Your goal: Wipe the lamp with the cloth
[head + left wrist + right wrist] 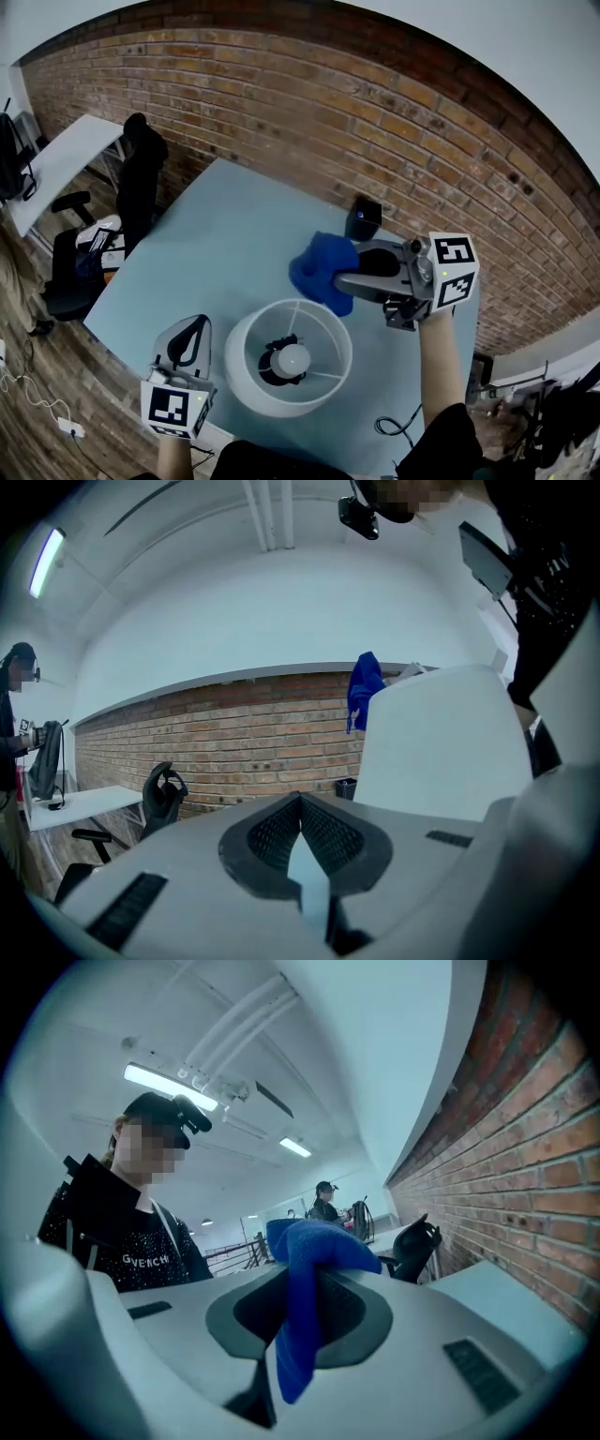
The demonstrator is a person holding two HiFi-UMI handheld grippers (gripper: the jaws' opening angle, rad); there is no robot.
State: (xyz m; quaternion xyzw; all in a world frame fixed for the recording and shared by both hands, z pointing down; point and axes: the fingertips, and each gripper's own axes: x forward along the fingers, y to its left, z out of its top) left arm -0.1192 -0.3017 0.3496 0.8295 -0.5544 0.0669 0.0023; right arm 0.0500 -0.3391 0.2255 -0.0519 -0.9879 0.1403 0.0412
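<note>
Cloth of blue fleece [319,264] is being clamped by right gripper [343,281] beside white drum-shade lamp [242,367] for wiping; left gripper [192,325] closed, empty.

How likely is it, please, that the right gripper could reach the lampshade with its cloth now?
Probably yes: the right gripper, shut on the blue cloth, hangs just beyond the lampshade with nothing between them.

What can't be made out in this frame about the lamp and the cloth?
- Lamp base: head view, hidden beneath the shade; only the bulb shows.
- Cloth-to-shade contact: head view, the cloth, clamped in the right gripper, sits at the rim seen from above; touching or apart, cannot tell.
- Black box by the wall: head view, too small to identify.
</note>
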